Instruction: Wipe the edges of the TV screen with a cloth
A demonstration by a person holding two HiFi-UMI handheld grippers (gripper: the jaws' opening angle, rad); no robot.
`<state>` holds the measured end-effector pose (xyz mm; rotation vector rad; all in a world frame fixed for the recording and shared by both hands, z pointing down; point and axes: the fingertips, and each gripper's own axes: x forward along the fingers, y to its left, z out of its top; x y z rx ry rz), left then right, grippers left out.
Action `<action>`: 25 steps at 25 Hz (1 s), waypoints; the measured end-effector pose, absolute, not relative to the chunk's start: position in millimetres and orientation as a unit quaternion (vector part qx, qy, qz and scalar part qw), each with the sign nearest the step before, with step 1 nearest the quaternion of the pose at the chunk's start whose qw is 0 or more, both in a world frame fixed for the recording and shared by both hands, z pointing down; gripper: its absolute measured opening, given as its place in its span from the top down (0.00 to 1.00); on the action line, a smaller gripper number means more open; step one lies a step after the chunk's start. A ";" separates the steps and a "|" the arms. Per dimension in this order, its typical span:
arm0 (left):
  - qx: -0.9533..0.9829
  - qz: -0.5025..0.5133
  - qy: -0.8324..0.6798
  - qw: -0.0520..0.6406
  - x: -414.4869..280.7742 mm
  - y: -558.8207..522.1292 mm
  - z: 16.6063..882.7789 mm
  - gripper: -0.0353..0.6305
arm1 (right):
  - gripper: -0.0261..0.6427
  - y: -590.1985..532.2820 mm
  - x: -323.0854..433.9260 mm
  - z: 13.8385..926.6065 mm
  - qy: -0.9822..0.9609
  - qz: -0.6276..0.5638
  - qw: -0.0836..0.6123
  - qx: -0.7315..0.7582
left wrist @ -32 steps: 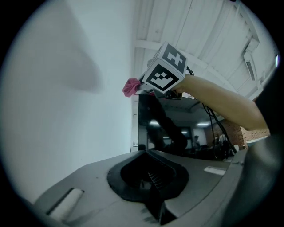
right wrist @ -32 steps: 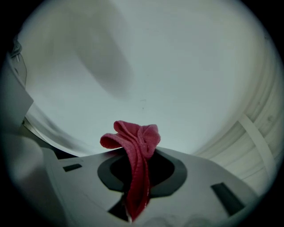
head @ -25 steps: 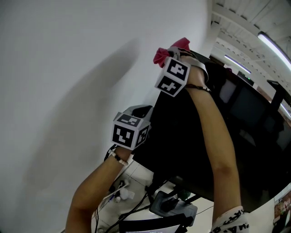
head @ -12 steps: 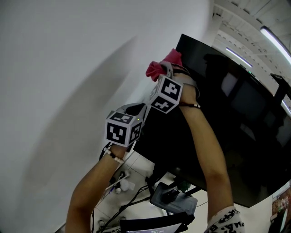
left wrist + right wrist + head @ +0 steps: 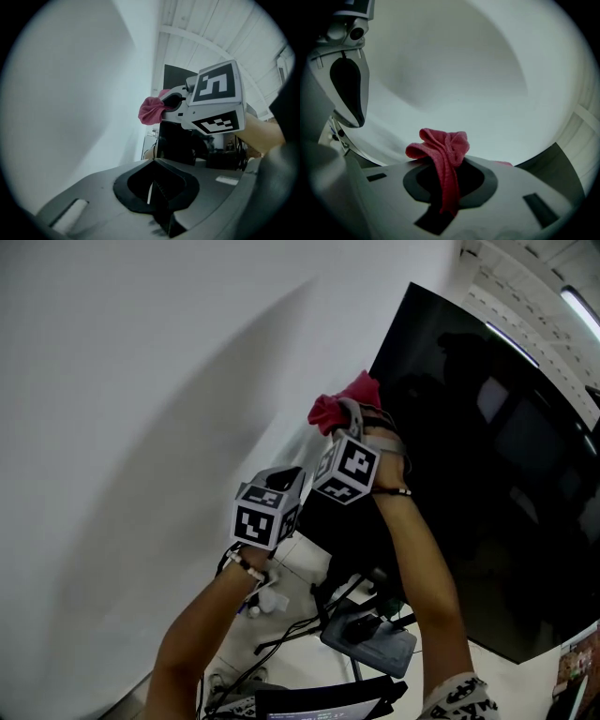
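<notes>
A plain white wall (image 5: 141, 381) is filling the room to the outer side of both claws, smooth and bare, with a soft shadow falling across it. Just to the inner side of the right claw (image 5: 354, 420), a big black TV (image 5: 487, 474) is standing close to that wall, its glossy dark screen reflecting dim shapes. A white panelled ceiling (image 5: 553, 268) is running above it with a long light strip (image 5: 581, 310) glowing. Far below both claws, pale floor tiles (image 5: 300, 587) are showing, with dark cables (image 5: 281, 643) trailing over them beside a grey box (image 5: 370, 638). The right claw is reaching up along the TV's side edge, nearest the wall, and its jaws are clamping a pink cloth (image 5: 336, 407). In the right gripper view the cloth is hanging down between the jaws and bunching in folds above them. The bunched end is lying right at the screen's edge, though whether it is touching the edge cannot be made out. The left claw (image 5: 281, 479) is hovering lower, just below the right one and near the wall. In the left gripper view its jaws are standing together with nothing between them.
</notes>
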<state>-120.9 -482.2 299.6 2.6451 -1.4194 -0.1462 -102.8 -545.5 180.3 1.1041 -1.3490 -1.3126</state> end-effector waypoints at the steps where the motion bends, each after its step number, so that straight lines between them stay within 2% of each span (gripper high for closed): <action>1: 0.877 -0.044 -0.472 0.072 -121.9 -483.2 309.5 0.96 | 0.84 -546.0 -102.9 191.3 -0.552 -0.531 0.461 0.448; 15: 0.873 -0.021 -0.469 0.133 -128.1 -474.9 403.6 0.96 | 0.84 -551.7 -94.7 318.6 -0.628 -0.398 0.503 0.442; 21: 0.871 -0.003 -0.465 0.159 -130.0 -469.6 446.5 0.96 | 0.84 -550.0 -92.6 376.9 -0.650 -0.367 0.505 0.433; 25: 0.871 0.005 -0.458 0.178 -130.1 -460.0 471.6 0.96 | 0.84 -546.1 -90.0 434.9 -0.704 -0.299 0.499 0.408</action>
